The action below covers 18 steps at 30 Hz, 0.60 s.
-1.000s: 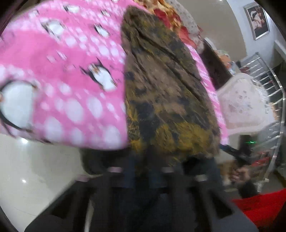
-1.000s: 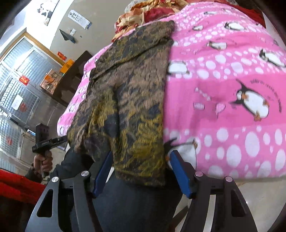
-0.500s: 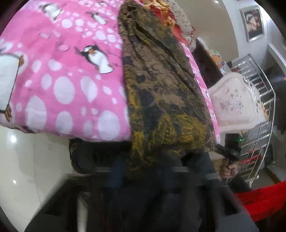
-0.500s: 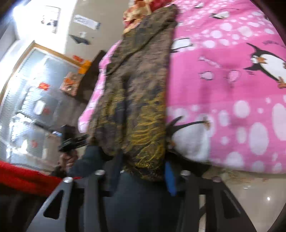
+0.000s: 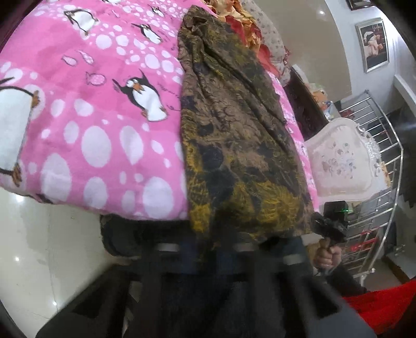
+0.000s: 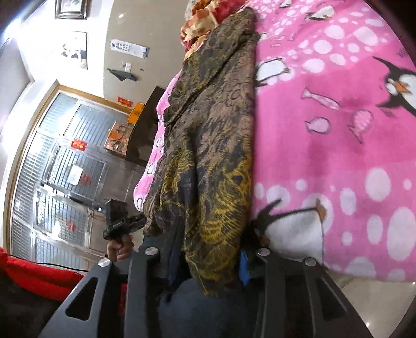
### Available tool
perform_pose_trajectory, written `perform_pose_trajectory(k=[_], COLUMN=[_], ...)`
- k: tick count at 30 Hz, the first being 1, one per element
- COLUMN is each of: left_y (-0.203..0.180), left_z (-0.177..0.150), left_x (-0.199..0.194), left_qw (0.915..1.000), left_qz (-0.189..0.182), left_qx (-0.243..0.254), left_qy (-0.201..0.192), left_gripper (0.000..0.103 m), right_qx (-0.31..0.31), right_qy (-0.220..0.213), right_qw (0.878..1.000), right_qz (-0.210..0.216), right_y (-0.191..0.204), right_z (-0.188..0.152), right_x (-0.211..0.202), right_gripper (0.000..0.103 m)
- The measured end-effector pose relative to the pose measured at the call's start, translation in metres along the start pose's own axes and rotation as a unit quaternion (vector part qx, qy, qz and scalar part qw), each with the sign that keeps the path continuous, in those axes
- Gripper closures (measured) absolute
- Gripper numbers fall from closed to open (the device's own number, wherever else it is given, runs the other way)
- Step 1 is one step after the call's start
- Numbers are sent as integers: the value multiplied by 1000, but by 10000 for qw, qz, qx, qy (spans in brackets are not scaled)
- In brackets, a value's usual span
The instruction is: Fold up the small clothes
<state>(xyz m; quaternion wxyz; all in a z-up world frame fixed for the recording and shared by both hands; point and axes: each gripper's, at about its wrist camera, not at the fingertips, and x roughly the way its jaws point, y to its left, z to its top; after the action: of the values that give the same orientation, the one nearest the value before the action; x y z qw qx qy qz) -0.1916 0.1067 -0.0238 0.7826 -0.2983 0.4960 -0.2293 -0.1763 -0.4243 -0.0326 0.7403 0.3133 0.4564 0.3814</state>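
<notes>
A brown, yellow and black patterned garment (image 5: 234, 143) (image 6: 213, 135) lies lengthwise on a pink penguin blanket (image 5: 91, 117) (image 6: 338, 130), its near hem hanging over the bed's edge. My left gripper (image 5: 208, 247) is shut on that hem's left part; its fingers are blurred. The jaws of my right gripper (image 6: 210, 254) are closing, with a bunched fold of the hem between the blue pads (image 6: 243, 265), which press on it. Each view shows the other gripper at the hem's far corner, held in a hand: the right gripper (image 5: 329, 228) and the left gripper (image 6: 122, 223).
A heap of red and orange clothes (image 5: 241, 20) lies at the bed's far end. A white ornate chair (image 5: 340, 161) and a metal rack (image 5: 384, 169) stand to one side, a dark cabinet (image 6: 145, 124) and glazed doors (image 6: 52, 156) beyond. Glossy floor (image 5: 52, 247) lies below.
The right jaws have come together from wide apart onto the garment's hem, and the right view has tilted. The left gripper has kept its hold, with its view shifting slightly.
</notes>
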Motion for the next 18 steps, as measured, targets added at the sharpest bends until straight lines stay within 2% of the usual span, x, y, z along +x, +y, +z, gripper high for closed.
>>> perform_pose_trajectory(k=[1, 3, 6, 9, 14, 18], left_y=[-2, -9, -21, -30, -60, -89], left_z=[-1, -5, -10, -12, -21, -32], left_x=[-3, -14, -46, -80, -144, -178], left_qw=[10000, 9998, 9980, 9945, 9856, 9754], left_qz=[68, 32, -430, -660, -1040, -1400], left_qx=[50, 194, 258, 362, 830, 1189], left_qy=[-32, -84, -386, -722, -1040, -1217], left_gripper=[99, 100, 100, 100, 100, 100], right_qx=[-68, -350, -847, -1215, -1879, -2237], right_qy=[-8, -159, -506, -863, -1222, -1474], right_qw=[10000, 9992, 9947, 9881, 9740, 9627], right_qz=[-42, -113, -285, -370, -318, -379], right_y=[5, 23, 58, 88, 141, 174], right_z=[1, 2, 5, 8, 4, -1], right_x=[-1, -10, -33, -60, -112, -147], right_gripper=[96, 97, 97, 97, 98, 98])
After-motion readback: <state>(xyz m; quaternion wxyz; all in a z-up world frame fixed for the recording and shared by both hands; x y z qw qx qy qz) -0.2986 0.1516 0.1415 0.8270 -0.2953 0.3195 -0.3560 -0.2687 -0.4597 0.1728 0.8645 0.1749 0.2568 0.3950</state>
